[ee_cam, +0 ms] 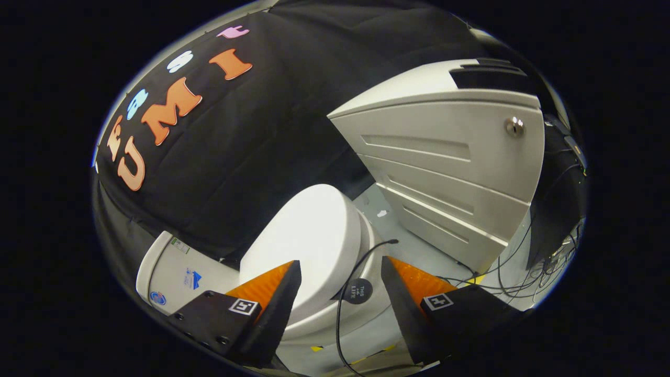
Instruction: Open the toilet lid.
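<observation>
A white toilet stands below and ahead of my gripper (340, 267), its smooth lid (309, 235) lying closed over the bowl. The tank (178, 272) sits past the left finger, against the black cloth wall. My fingers (282, 293) are spread apart with the front part of the lid and bowl rim seen through the gap, and they hold nothing. A round black sticker (358, 291) sits on the bowl's side between the fingers. A thin black cable (348, 283) runs over the bowl's side there.
A white cabinet (450, 162) with panelled drawers and a round lock stands to the right of the toilet, across a strip of pale floor (413, 246). Loose black cables (523, 272) trail on the floor past the right finger. Black cloth wall (261, 136) hangs behind the toilet.
</observation>
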`<state>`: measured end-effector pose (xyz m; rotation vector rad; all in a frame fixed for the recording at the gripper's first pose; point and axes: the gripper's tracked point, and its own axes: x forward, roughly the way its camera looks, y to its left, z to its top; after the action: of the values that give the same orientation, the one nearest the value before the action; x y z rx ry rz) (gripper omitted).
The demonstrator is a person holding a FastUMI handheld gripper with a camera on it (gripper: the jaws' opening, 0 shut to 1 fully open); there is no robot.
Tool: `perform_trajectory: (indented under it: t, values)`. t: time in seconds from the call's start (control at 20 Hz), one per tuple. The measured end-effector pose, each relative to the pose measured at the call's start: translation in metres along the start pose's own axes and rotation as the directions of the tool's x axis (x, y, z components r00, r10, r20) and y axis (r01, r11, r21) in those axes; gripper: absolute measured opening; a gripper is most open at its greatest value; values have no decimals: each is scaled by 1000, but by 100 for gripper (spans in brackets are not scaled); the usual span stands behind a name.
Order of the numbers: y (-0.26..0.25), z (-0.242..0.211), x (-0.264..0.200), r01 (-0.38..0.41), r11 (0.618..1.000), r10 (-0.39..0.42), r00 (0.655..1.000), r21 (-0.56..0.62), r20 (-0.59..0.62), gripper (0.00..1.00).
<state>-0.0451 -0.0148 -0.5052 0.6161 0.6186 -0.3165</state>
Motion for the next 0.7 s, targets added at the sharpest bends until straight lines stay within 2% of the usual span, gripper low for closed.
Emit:
perform_trajectory:
  t: [0.45, 0.55, 0.7]
  values:
    - [-34, -54, 29, 11, 992, 4, 994, 125, -113, 97]
    - [-37, -63, 33, 15, 988, 6, 990, 151, -140, 86]
    - [-34, -74, 40, -9, 977, 43, 986, 212, -158, 76]
